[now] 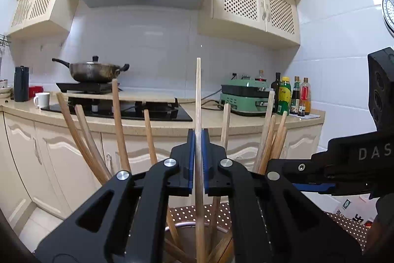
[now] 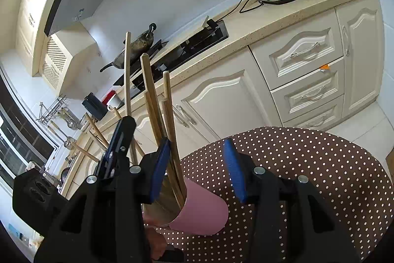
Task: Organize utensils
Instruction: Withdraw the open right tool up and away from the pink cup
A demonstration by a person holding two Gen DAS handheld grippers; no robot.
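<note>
Left wrist view: my left gripper is clamped on one wooden chopstick, which stands nearly upright between the two blue pads. Its lower end goes down past my fingers into the metal-lined cup directly below me, where many other chopsticks fan out to both sides of my gripper. To my right, the right gripper comes in at the level of my fingers.

In the right wrist view, my right gripper has its jaws apart and holds nothing. The pink cup sits just ahead and a little to the left between the blue pads, resting on the brown dotted tablecloth. A bundle of chopsticks leans out of the cup, close beside my left pad. The left gripper is just beyond that, to the left of me, with the held chopstick rising above it.

I think the step is to move this single chopstick at the cup, either in or out; I cannot tell which. The main risk is the cup tipping: it looks light and tall, and the chopsticks lean strongly outward, so a sideways pull from my left gripper could drag the others or push the cup over. My right gripper is not steadying the cup. The two grippers are also very near each other and may collide. The thin chopstick can also rotate or slip between the pads if it catches on its neighbours.
</note>
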